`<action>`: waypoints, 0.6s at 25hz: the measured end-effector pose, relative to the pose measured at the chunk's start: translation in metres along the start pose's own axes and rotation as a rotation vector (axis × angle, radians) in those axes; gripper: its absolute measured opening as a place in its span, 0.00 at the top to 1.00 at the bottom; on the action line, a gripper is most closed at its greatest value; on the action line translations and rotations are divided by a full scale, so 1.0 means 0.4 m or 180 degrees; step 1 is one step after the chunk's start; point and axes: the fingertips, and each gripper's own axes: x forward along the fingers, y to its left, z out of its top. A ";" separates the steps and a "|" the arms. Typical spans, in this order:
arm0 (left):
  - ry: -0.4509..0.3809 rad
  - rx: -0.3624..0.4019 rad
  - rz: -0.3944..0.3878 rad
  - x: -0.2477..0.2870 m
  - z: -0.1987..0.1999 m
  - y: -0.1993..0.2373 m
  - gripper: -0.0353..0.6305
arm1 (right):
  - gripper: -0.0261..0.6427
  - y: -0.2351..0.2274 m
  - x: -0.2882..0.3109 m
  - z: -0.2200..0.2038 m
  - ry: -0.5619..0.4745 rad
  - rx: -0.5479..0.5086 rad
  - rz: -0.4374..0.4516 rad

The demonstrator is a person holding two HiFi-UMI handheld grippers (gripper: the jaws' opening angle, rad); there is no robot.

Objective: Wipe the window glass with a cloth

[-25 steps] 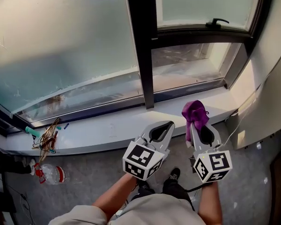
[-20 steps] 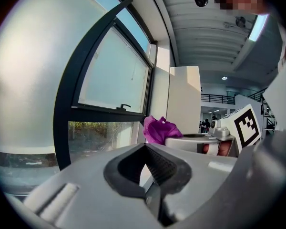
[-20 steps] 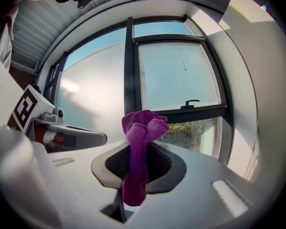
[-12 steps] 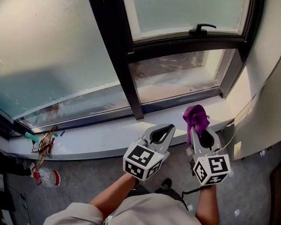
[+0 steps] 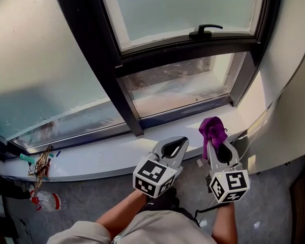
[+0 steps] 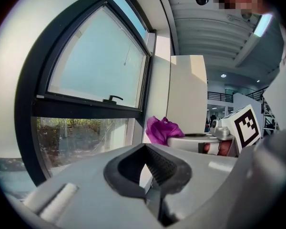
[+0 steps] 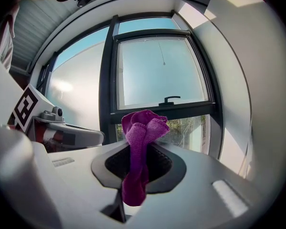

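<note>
**Inspector:** Head view: right gripper [image 5: 217,145] pinches the crumpled purple cloth [image 5: 212,128] near the white sill [image 5: 117,152]. Left gripper [image 5: 182,141] is pressed together, empty.

**Clerk:** Change?

**Inspector:** The right-hand window glass [image 5: 193,6] is now centred. Wiping has not begun.

Legible text: none in any view
Left tool [image 5: 178,141] cube: black-and-white square marker, no letters
Right tool [image 5: 215,142] cube: same kind of marker

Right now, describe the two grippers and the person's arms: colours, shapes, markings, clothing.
Both the left gripper and right gripper are light grey tapering shells with black ribbed lining around a teardrop opening. Each carries a white cube with black square markers. A thin black cable trails below the right one. The person wears a beige short sleeve.
</note>
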 end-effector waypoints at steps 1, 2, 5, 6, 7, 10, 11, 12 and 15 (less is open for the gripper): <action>-0.0010 -0.0004 -0.0022 0.025 0.002 0.008 0.94 | 0.83 -0.019 0.014 0.002 0.0007 -0.0019 -0.0023; -0.0021 -0.0008 -0.0046 0.052 0.004 0.018 0.94 | 0.83 -0.040 0.032 0.005 0.0015 -0.0035 -0.0048; -0.0049 -0.0048 -0.0109 0.139 0.017 0.065 0.94 | 0.83 -0.107 0.106 0.012 0.0068 -0.0066 -0.0112; -0.0063 -0.0075 -0.0127 0.169 0.022 0.084 0.94 | 0.83 -0.129 0.134 0.013 0.0102 -0.0073 -0.0133; -0.0080 -0.0106 -0.0145 0.197 0.026 0.103 0.94 | 0.83 -0.152 0.160 0.013 0.0141 -0.0075 -0.0161; -0.0115 -0.0195 -0.0179 0.272 0.035 0.162 0.94 | 0.83 -0.212 0.237 0.012 0.0261 -0.0071 -0.0250; -0.0120 -0.0220 -0.0177 0.296 0.035 0.184 0.94 | 0.83 -0.230 0.265 0.010 0.0303 -0.0074 -0.0268; -0.0118 -0.0245 -0.0177 0.321 0.033 0.203 0.94 | 0.83 -0.248 0.292 0.007 0.0347 -0.0078 -0.0284; -0.0061 -0.0319 -0.0203 0.391 0.015 0.247 0.94 | 0.83 -0.295 0.351 -0.004 0.0444 -0.0084 -0.0334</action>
